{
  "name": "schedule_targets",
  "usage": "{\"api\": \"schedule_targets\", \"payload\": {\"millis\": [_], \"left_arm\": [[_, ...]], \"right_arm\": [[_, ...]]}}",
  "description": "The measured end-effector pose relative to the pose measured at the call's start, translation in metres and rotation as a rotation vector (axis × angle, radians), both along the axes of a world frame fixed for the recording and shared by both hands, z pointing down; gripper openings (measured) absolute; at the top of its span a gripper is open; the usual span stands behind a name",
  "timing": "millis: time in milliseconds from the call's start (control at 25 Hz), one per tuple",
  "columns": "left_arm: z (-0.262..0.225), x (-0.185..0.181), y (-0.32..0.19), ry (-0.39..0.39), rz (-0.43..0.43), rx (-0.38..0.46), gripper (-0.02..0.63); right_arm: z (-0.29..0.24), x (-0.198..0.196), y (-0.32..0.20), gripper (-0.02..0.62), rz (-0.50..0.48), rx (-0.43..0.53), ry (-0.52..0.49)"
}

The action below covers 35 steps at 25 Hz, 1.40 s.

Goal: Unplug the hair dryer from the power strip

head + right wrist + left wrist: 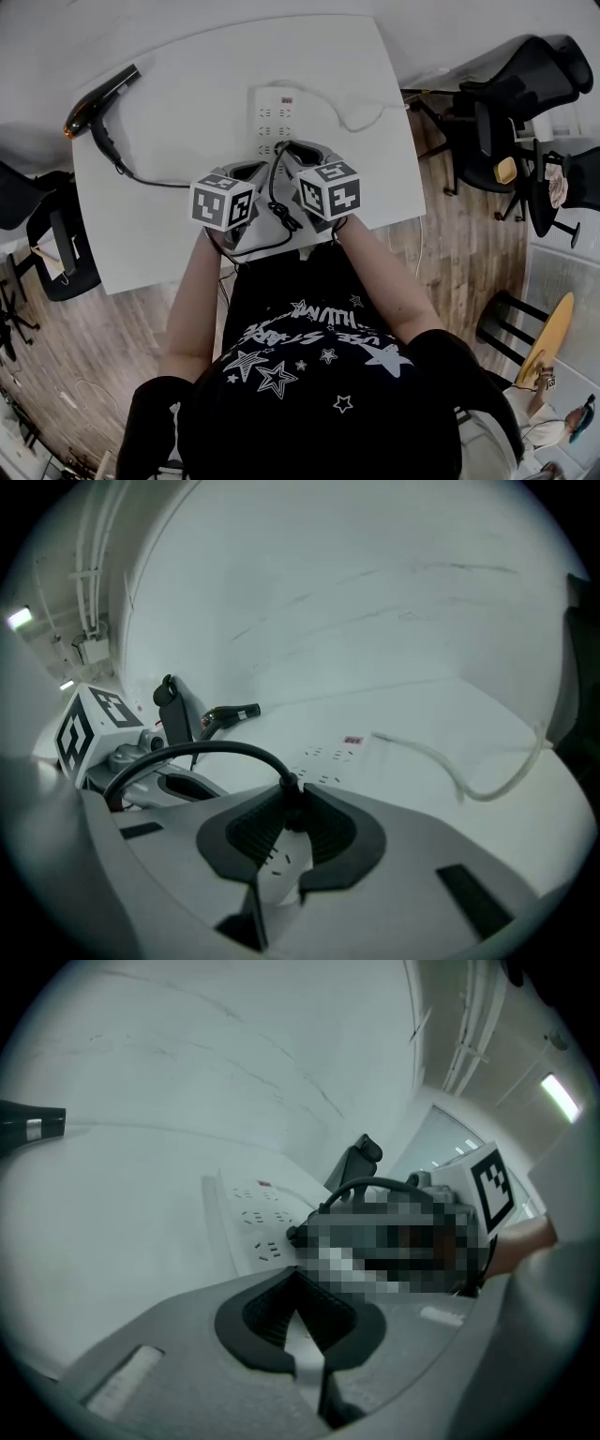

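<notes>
Two hand-held claws meet over a white power strip (pixel 277 112) near the middle of a white table (pixel 187 66). The right claw (pixel 289 803) is clamped on the black plug (pixel 287 789) at the end of the hair dryer's cord (pixel 141 176), right above the strip's nearest sockets. Whether the prongs are seated cannot be told. The left claw (pixel 298 1279) sits just beside it, its pads drawn together with nothing between them. The black hair dryer (pixel 101 97) lies near the table's far left corner, well apart from the strip. Its cord runs across the tabletop to the claws and loops between them. The strip's own white cable (pixel 361 120) trails off toward the table's right edge. Black office chairs (pixel 506 103) stand on the wooden floor (pixel 441 225) to the right.
</notes>
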<state>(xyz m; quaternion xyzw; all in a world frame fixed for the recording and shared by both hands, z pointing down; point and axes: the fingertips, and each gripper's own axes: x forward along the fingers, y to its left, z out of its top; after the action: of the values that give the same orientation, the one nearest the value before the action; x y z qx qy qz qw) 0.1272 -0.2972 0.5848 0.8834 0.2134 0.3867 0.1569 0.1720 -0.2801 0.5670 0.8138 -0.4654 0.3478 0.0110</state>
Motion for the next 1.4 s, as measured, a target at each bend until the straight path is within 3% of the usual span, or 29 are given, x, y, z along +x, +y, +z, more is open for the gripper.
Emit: {"api": "schedule_targets", "payload": {"millis": [200, 320, 440, 600, 680, 840, 1000, 1240, 1400], "left_arm": [[0.000, 0.000, 0.001, -0.001, 0.000, 0.006, 0.006], [0.001, -0.001, -0.001, -0.005, -0.022, -0.001, 0.006], [0.001, -0.001, -0.002, -0.006, -0.026, -0.003, 0.006], [0.002, 0.000, -0.001, -0.004, -0.016, 0.028, 0.006], [0.002, 0.000, -0.001, 0.002, -0.020, 0.033, 0.006], [0.001, -0.002, -0.001, -0.001, -0.027, 0.024, 0.006], [0.001, -0.001, -0.001, -0.002, -0.025, 0.026, 0.006], [0.002, 0.000, -0.001, 0.009, -0.031, 0.030, 0.006], [0.002, -0.001, -0.001, 0.009, -0.038, 0.027, 0.006]], "right_arm": [[-0.003, -0.007, -0.005, 0.066, -0.108, -0.162, 0.218], [-0.005, -0.012, -0.010, 0.067, -0.171, -0.205, 0.296], [-0.005, -0.012, -0.012, 0.067, -0.191, -0.179, 0.287], [0.001, -0.001, -0.002, 0.064, -0.011, -0.005, 0.032], [0.000, 0.000, 0.000, 0.064, 0.017, 0.003, 0.018], [-0.003, -0.003, 0.000, 0.063, 0.015, -0.031, 0.086], [-0.005, -0.008, -0.003, 0.064, -0.053, -0.100, 0.211], [-0.050, -0.010, -0.023, 0.064, -0.178, -0.062, 0.415], [-0.063, -0.002, -0.022, 0.064, -0.189, -0.054, 0.437]]}}
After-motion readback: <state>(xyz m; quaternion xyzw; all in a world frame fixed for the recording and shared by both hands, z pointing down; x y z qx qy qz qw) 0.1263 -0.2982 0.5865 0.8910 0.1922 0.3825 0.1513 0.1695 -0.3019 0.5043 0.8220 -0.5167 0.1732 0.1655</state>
